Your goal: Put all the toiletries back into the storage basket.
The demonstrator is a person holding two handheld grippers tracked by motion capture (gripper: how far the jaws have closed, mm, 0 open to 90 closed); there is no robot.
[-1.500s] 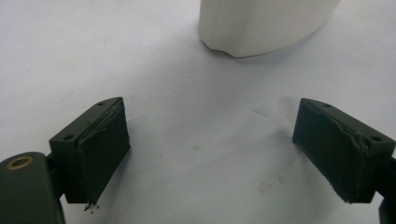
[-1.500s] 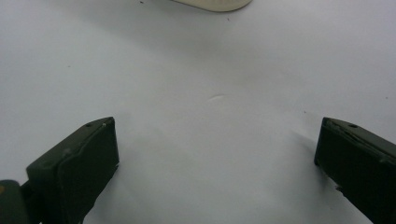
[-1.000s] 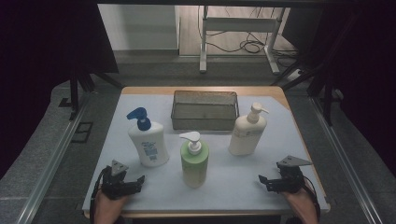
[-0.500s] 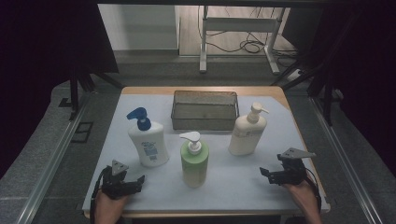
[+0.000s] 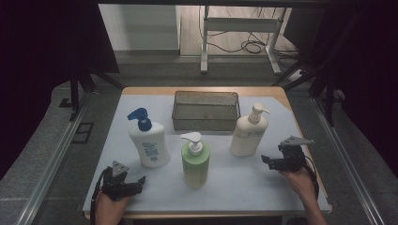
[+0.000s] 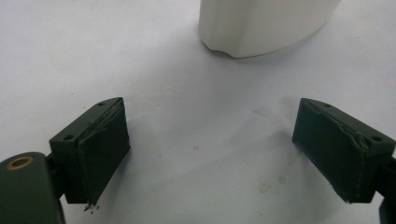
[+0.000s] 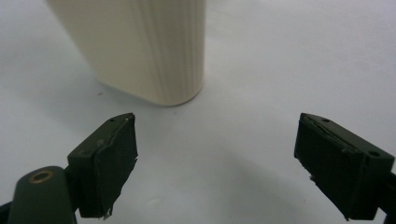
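Observation:
Three pump bottles stand on the white mat (image 5: 244, 187): a white one with a blue pump (image 5: 149, 145) at the left, a green one (image 5: 195, 164) in the middle and a cream one (image 5: 248, 136) at the right. My left gripper (image 5: 137, 181) rests near the front edge, open and empty, below the white bottle; its own view shows that bottle's base (image 6: 261, 23) ahead of the gripper (image 6: 215, 149). My right gripper (image 5: 265, 161) hovers just right of the cream bottle's foot. Its jaws have just been closing a little, nothing lies between them, and they stand open (image 7: 215, 158) with the cream bottle (image 7: 144, 46) ahead to the left.
A grey wire basket (image 5: 205, 110) sits at the back of the table, behind the bottles. The mat's front edge lies close behind both hands. Dark curtains, rails and a metal stand surround the table.
My right gripper has moved away from the front edge toward the cream bottle and risen slightly. The left gripper and the bottles have stayed where they were.

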